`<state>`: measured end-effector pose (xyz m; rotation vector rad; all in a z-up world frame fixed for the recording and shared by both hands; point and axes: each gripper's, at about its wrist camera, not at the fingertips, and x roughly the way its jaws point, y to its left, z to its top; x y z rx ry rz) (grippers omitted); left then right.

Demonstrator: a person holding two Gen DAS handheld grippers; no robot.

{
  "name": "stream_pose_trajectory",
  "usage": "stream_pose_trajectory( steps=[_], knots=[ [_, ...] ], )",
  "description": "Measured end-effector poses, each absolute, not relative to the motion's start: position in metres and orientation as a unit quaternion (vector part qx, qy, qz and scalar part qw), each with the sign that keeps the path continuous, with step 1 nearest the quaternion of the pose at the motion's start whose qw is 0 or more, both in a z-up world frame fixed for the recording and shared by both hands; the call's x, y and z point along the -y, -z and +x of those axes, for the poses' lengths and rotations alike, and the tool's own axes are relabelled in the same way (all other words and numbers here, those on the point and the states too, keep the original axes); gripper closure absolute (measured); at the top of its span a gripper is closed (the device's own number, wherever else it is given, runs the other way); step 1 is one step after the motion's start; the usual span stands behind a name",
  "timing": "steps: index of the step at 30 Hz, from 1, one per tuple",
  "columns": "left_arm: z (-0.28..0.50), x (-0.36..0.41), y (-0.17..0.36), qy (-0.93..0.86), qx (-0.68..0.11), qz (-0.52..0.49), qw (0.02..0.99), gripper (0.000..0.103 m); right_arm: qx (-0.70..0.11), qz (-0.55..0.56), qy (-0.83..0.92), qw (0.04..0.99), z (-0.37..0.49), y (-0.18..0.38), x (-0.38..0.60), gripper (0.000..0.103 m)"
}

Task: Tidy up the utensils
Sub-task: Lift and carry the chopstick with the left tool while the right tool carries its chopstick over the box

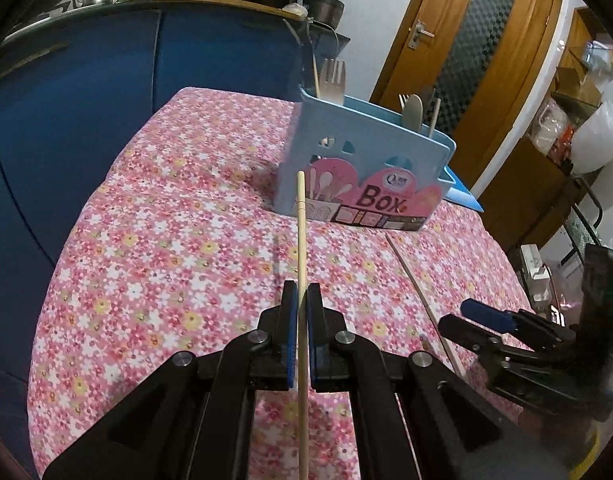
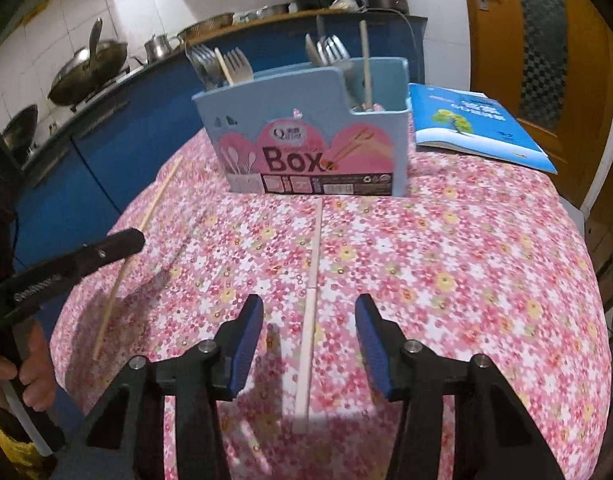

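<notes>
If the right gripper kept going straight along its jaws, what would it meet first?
Probably the chopstick lying on the floral tablecloth, which runs lengthwise between the open jaws of the right gripper. The utensil box lies further on.

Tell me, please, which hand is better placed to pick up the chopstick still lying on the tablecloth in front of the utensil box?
The right. The right gripper is open with the loose chopstick lying between its fingers, apart from both pads. The left gripper is already shut on another chopstick, so it likely can't take a second.
</notes>
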<state>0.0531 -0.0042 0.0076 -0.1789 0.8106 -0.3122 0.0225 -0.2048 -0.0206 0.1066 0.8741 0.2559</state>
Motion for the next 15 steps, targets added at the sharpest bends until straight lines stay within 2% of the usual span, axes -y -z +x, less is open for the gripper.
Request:
stream_pose_trajectory(
  steps=[3,8,12,15],
  knots=[
    [0.057,0.000,-0.008,0.153,-0.389,-0.090,0.904,0.101,-0.433,0.043,-0.118,0.893,0.030,0.025,0.200,0.059],
    [0.062,-0.005,-0.009,0.161,-0.384,-0.094,0.904,0.101,-0.449,0.023,-0.104,0.887,0.040,0.032,0.193,0.075],
    [0.067,-0.008,-0.009,0.171,-0.380,-0.100,0.903,0.101,-0.462,0.005,-0.097,0.881,0.047,0.032,0.189,0.082],
    [0.067,-0.008,-0.010,0.178,-0.377,-0.106,0.903,0.101,-0.470,0.001,-0.101,0.877,0.052,0.033,0.188,0.092]
  ],
)
